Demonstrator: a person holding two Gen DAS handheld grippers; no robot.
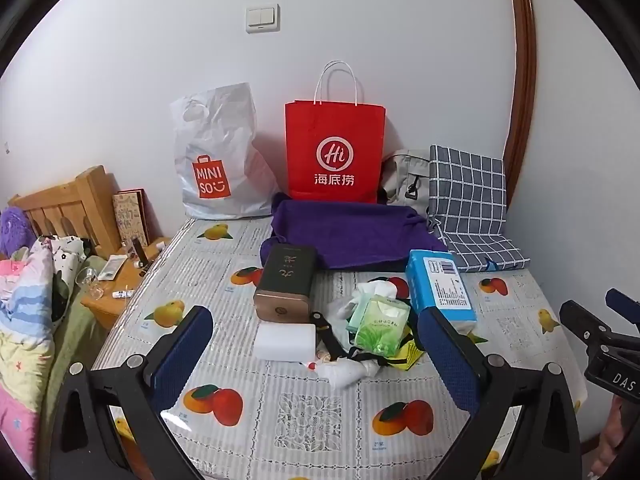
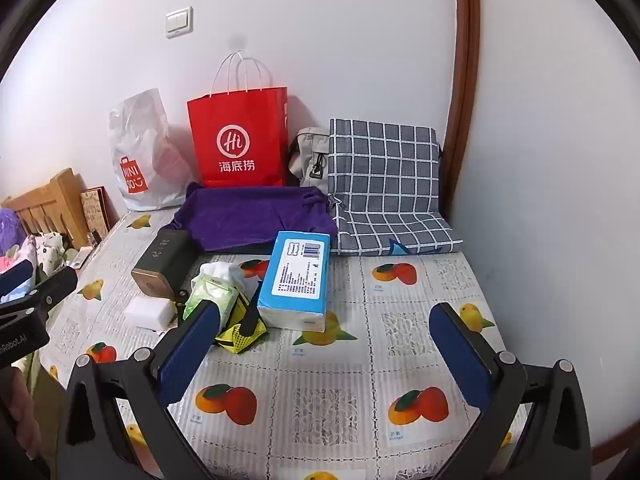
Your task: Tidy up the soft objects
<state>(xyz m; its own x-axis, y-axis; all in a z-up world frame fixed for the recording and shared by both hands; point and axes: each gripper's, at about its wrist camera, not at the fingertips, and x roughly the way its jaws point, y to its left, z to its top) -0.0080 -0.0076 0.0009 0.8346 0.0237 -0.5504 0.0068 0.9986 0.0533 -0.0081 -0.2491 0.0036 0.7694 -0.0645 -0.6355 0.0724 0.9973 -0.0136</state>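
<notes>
- A table with a fruit-patterned cloth (image 1: pixel 304 408) fills the lower half of both views, pushed against a white wall.
- The left gripper (image 1: pixel 316 356) hovers low in the frame, jaws spread wide, holding nothing.
- The right gripper (image 2: pixel 326 344) hangs the same way at the bottom of its view, wide open and empty.
- The soft things sit mid-frame in a loose heap: a green tissue pack (image 1: pixel 382 326), a blue tissue pack (image 1: pixel 440 284), a white sponge block (image 1: pixel 286 342), crumpled white cloth (image 1: pixel 346 372), and a yellow-and-black pouch with a black strap (image 2: pixel 240 334).
- A dark box with a copper base (image 1: pixel 286 280) lies beside the heap, touching or nearly touching it.
- Behind, in the upper middle, a purple towel (image 1: pixel 348 236), a grey checked cushion (image 2: pixel 384 184) and a red paper bag (image 1: pixel 334 152) stand against the wall.
- Risk, as I judge it: the strap threads through the heap, so lifting one piece could drag the others or snag.
- A closing jaw may also squash a tissue pack or nudge the box.
</notes>
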